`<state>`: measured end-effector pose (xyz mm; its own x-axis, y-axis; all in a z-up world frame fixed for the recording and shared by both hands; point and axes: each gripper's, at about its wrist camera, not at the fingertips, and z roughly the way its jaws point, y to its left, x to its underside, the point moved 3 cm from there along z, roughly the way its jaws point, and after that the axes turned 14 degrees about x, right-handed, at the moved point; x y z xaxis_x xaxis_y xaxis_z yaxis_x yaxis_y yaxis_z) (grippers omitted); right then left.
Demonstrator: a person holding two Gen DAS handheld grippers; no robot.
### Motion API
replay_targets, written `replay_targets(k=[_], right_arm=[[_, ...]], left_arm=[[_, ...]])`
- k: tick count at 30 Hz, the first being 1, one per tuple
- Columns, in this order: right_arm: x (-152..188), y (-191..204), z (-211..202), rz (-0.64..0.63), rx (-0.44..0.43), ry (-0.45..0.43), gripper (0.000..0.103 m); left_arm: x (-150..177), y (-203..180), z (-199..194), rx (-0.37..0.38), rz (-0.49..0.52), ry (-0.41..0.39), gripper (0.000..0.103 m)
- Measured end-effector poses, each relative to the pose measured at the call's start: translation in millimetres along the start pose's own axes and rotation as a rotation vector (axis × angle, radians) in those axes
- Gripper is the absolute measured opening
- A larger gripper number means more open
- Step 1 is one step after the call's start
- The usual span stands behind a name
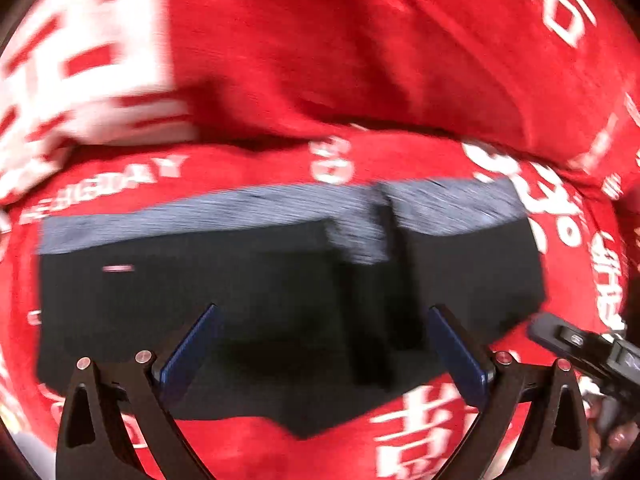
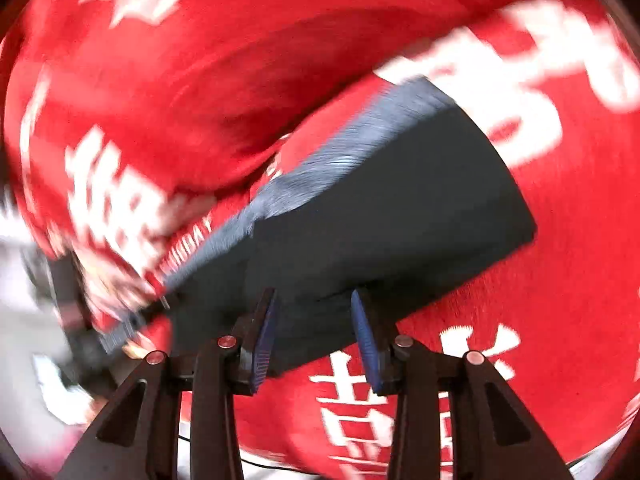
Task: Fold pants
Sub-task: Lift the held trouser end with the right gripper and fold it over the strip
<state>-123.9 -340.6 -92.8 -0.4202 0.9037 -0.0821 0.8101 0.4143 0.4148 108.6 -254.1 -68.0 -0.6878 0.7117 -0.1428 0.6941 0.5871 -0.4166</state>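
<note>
The dark pants lie folded into a compact block on the red cloth, with the grey striped waistband along the far edge. My left gripper is open wide above the pants, holding nothing. In the right wrist view the same pants run diagonally, with the waistband on the upper left side. My right gripper is open, its blue pads over the near edge of the pants, with nothing between them. Both views are motion-blurred.
The red cloth with large white lettering covers the whole surface and bunches into a raised fold behind the pants. The other gripper's black body shows at the right edge of the left wrist view.
</note>
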Motion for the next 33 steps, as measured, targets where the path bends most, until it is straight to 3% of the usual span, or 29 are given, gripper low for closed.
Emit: replay_targets(k=[1, 3, 5, 6, 7, 9, 10, 11, 12, 14, 17, 19, 22, 25, 26, 27, 28, 31, 33], right_arm=[[-2.7, -14.1, 7.0, 0.064, -0.044, 0.026, 0.041], [-4.0, -27.5, 15.3, 0.130, -0.075, 0.049, 0.041], [-4.3, -38.5, 23.0, 0.193, -0.100, 0.061, 0.041], [-2.9, -42.3, 26.8, 0.217, -0.117, 0.067, 0.041], [-3.0, -45.8, 31.8, 0.241, -0.132, 0.073, 0.041], [-6.5, -48.9, 38.7, 0.264, -0.150, 0.079, 0.041], [-8.8, -49.4, 42.9, 0.274, -0.155, 0.082, 0.041], [-12.3, -52.0, 44.8, 0.292, -0.161, 0.085, 0.035], [-14.3, -53.3, 48.5, 0.316, -0.170, 0.089, 0.004], [-19.3, -53.6, 49.6, 0.335, -0.159, 0.086, 0.005], [-18.0, -37.0, 29.7, 0.255, -0.165, 0.054, 0.004], [-8.5, -29.2, 26.9, 0.220, -0.145, 0.064, 0.004], [5.7, -28.3, 46.2, 0.216, -0.109, 0.106, 0.004], [10.2, -35.4, 68.4, 0.237, -0.082, 0.113, 0.004], [9.1, -36.0, 69.6, 0.249, -0.096, 0.114, 0.004], [7.6, -35.0, 68.0, 0.238, -0.097, 0.119, 0.005], [5.5, -31.9, 63.6, 0.199, -0.084, 0.124, 0.007], [-1.5, -18.6, 42.2, 0.055, -0.028, 0.170, 0.021], [-7.7, -16.4, 19.4, -0.024, -0.014, 0.135, 0.030]], left_arm=[[-0.6, -6.9, 7.7, 0.012, 0.006, 0.008, 0.103], [-2.0, -19.4, 24.4, 0.035, 0.011, 0.036, 0.084], [-1.3, -26.5, 40.0, 0.071, -0.002, 0.083, 0.081], [-0.5, -28.8, 48.3, 0.081, -0.007, 0.103, 0.074], [0.3, -28.8, 53.7, 0.086, -0.006, 0.117, 0.066], [2.5, -29.0, 68.1, 0.108, -0.017, 0.164, 0.036], [3.5, -29.4, 71.8, 0.120, -0.027, 0.177, 0.035], [4.0, -30.7, 72.1, 0.117, -0.025, 0.173, 0.034], [5.5, -33.9, 67.0, 0.111, -0.011, 0.159, 0.028], [5.9, -39.1, 54.6, 0.103, 0.019, 0.136, 0.028], [14.4, -41.9, 33.1, 0.078, 0.071, 0.094, 0.028], [24.0, -35.6, 31.8, 0.021, 0.084, 0.090, 0.028], [34.7, -17.3, 46.5, -0.013, 0.028, 0.118, 0.028], [37.8, -13.6, 47.7, -0.006, 0.003, 0.071, 0.029], [38.0, -14.6, 46.3, -0.018, 0.007, 0.063, 0.037], [38.0, -15.0, 43.5, -0.046, 0.011, 0.056, 0.060], [38.7, -13.2, 38.2, -0.063, 0.013, 0.048, 0.072], [36.2, -12.3, 17.5, -0.081, 0.024, 0.006, 0.076], [31.3, -13.1, 5.3, -0.104, 0.027, -0.014, 0.076]])
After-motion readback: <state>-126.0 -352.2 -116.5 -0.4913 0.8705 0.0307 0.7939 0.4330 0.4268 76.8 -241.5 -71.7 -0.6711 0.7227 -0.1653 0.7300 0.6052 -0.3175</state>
